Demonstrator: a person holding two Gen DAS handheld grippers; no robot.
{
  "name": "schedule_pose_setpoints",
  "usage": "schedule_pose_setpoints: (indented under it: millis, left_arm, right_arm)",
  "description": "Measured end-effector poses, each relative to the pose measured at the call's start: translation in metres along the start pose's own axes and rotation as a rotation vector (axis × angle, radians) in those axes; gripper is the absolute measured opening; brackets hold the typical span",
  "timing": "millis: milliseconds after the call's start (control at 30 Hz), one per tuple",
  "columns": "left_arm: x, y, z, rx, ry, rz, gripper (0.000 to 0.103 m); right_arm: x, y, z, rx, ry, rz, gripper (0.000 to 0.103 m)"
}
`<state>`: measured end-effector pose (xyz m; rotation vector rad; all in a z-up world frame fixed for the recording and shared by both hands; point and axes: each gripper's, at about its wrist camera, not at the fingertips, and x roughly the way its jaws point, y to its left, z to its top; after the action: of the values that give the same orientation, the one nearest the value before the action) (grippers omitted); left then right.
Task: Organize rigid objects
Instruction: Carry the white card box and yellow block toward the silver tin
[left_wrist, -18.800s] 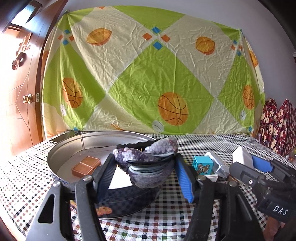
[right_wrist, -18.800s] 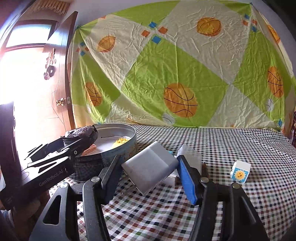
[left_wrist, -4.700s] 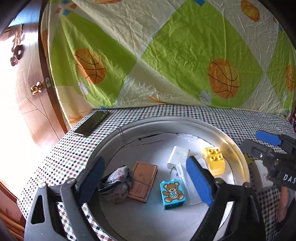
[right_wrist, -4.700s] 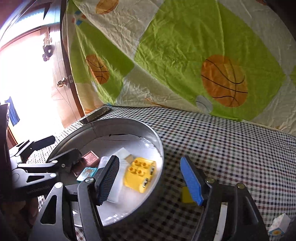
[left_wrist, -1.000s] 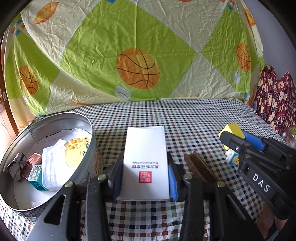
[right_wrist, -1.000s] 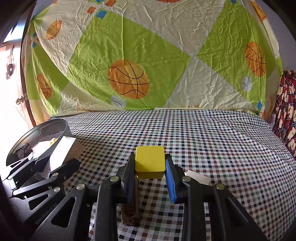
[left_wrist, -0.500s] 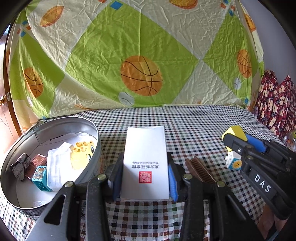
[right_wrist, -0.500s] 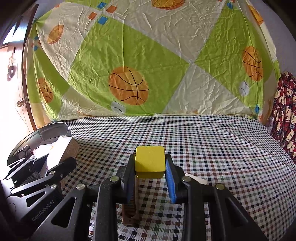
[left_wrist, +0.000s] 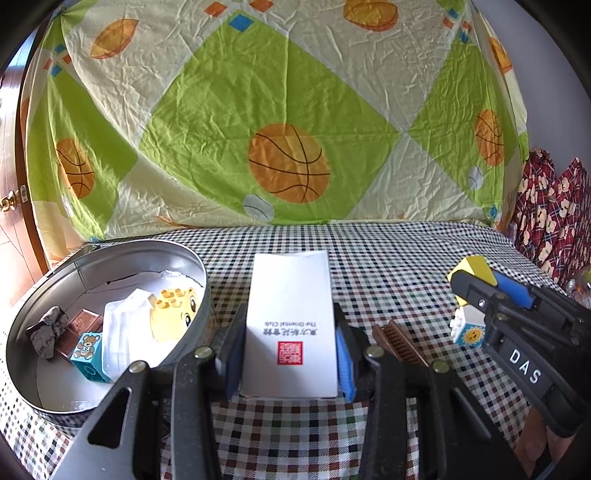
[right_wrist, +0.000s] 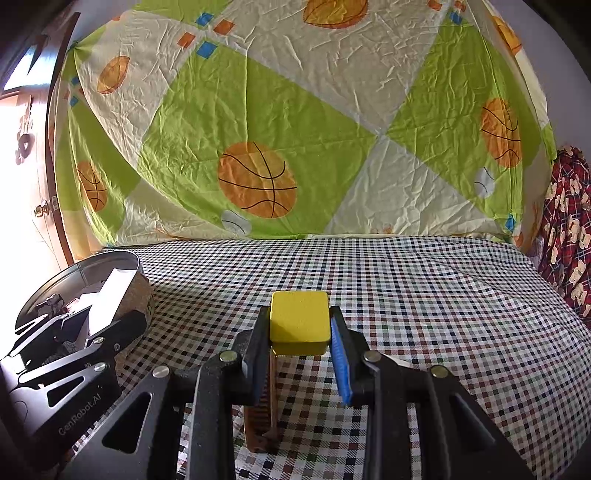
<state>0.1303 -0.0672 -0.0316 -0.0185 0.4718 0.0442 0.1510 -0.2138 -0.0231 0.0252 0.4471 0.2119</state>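
My left gripper (left_wrist: 290, 354) is shut on a white box (left_wrist: 290, 325) with a red seal, held above the checked table just right of the round metal tin (left_wrist: 199, 277). The tin holds a grey rock (left_wrist: 46, 332), a brown block (left_wrist: 79, 326), a blue bear cube (left_wrist: 86, 352), a white plastic piece (left_wrist: 123, 332) and a yellow tiger brick (left_wrist: 175, 314). My right gripper (right_wrist: 299, 343) is shut on a yellow block (right_wrist: 299, 321), also seen in the left wrist view (left_wrist: 472, 267). A brown comb (left_wrist: 400, 345) and a white sun cube (left_wrist: 467, 328) lie on the table.
A basketball-print sheet (left_wrist: 288, 110) hangs behind the checked tablecloth (right_wrist: 424, 288). The comb also lies under my right gripper (right_wrist: 264, 417). A red patterned fabric (right_wrist: 569, 229) is at the far right. A wooden door (left_wrist: 11, 206) stands at the left.
Both grippers have risen slightly and tilted up with their loads still held. The tin sits a little lower and nearer the frame's left in the left wrist view.
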Motion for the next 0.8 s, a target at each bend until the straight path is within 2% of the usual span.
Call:
schedule_pose_setpoints:
  millis: [433,800]
  left_arm:
    - [-0.010,0.001,-0.001,-0.006,-0.055,0.015,0.040]
    - [-0.024,0.002,-0.002,-0.010,-0.125,0.030,0.040]
  right_arm:
    - [-0.006,-0.001,-0.001,0.009,-0.037,-0.003,0.032]
    - [-0.018,0.006,-0.003,-0.025,-0.107,-0.013,0.032]
